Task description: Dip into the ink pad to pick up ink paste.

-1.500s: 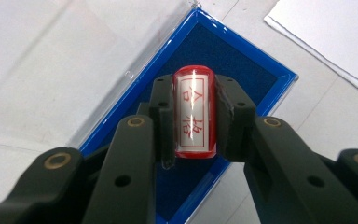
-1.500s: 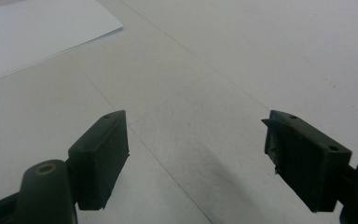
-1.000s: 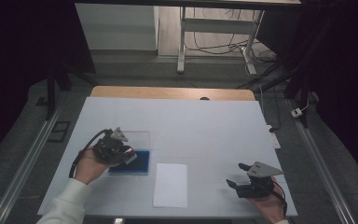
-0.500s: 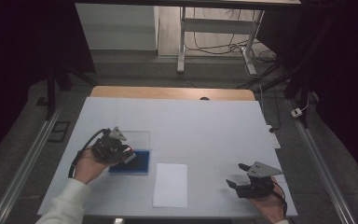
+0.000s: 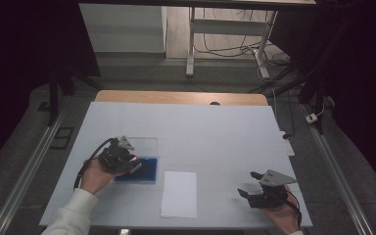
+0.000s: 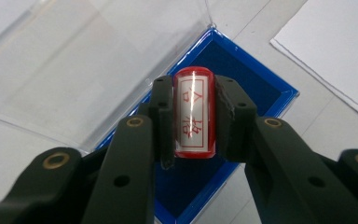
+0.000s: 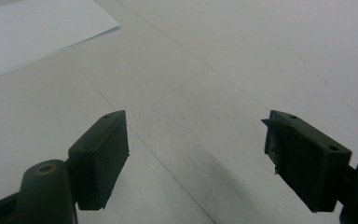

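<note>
A red cylindrical stamp (image 6: 194, 113) with a white label of red characters is clamped between the jaws of my left gripper (image 6: 193, 116), which is shut on it. The stamp hangs over the dark blue ink pad (image 6: 242, 88) in its blue case, whose clear lid (image 6: 88, 70) lies folded open beside it. From above, the left gripper (image 5: 136, 165) sits at the ink pad (image 5: 147, 171) on the table's left. A white sheet of paper (image 5: 179, 194) lies just right of the pad. My right gripper (image 7: 196, 158) rests open over bare table, also seen at the front right (image 5: 248, 185).
The white tabletop (image 5: 215, 132) stretches wide behind the objects. A corner of the paper (image 7: 32, 32) lies to the upper left in the right gripper view. Metal rails (image 5: 24, 176) run along both sides of the table; a desk frame and cables stand beyond the far edge.
</note>
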Available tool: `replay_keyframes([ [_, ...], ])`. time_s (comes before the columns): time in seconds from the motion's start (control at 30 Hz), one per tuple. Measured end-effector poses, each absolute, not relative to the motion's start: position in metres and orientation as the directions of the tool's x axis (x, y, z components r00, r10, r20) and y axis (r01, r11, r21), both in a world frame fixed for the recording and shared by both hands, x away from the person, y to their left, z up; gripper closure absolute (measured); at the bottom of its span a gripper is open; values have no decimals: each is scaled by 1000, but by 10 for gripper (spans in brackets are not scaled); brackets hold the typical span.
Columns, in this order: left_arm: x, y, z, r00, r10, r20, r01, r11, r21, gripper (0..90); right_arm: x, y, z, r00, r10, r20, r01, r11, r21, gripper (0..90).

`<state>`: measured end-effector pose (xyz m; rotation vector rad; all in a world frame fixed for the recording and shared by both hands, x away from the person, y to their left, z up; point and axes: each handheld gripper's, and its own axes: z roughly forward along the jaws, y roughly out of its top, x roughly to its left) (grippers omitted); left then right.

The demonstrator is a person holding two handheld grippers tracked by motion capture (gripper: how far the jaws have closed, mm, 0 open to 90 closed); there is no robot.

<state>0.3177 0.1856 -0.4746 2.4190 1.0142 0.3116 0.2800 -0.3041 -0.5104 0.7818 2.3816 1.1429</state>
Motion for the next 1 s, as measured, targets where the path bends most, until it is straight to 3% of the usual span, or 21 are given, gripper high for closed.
replay_keyframes([
  [1.0,319,184,-479,698,716,13,612,-605,509,703,280,-304,-511,-773,627,-98,319,517,794,213],
])
